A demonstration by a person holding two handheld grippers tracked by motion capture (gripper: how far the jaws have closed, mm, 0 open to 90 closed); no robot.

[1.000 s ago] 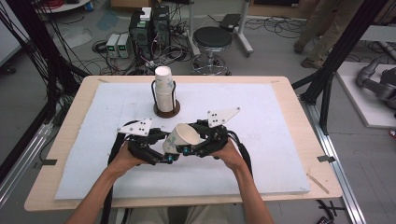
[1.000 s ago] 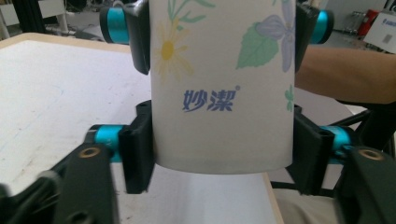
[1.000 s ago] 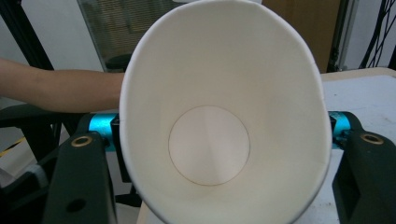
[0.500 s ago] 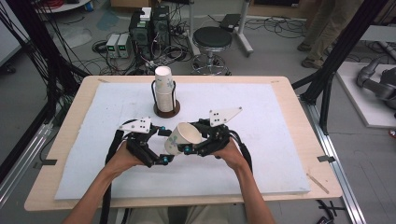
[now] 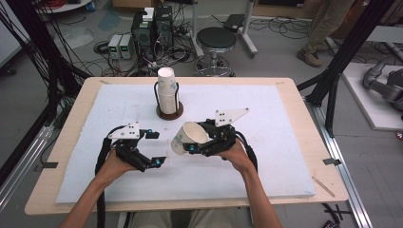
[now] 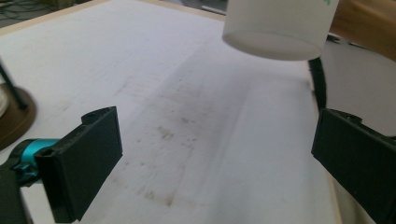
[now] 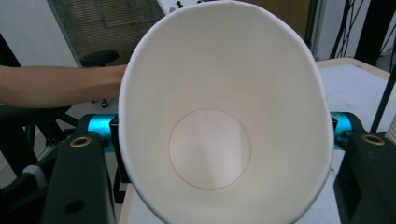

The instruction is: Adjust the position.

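Right claw (image 5: 196,148) grips a paper cup (image 5: 186,137) sideways (left claw (image 5: 153,148) released, at nine o'clock); squeezing harder could crush it.

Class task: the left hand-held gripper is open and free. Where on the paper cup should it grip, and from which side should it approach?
Probably the closed bottom end of the paper cup, approached from the left. The cup lies tilted in the right hand-held gripper, mouth end clamped, bottom pointing toward the left hand-held gripper; its round wall suits opposing jaws.
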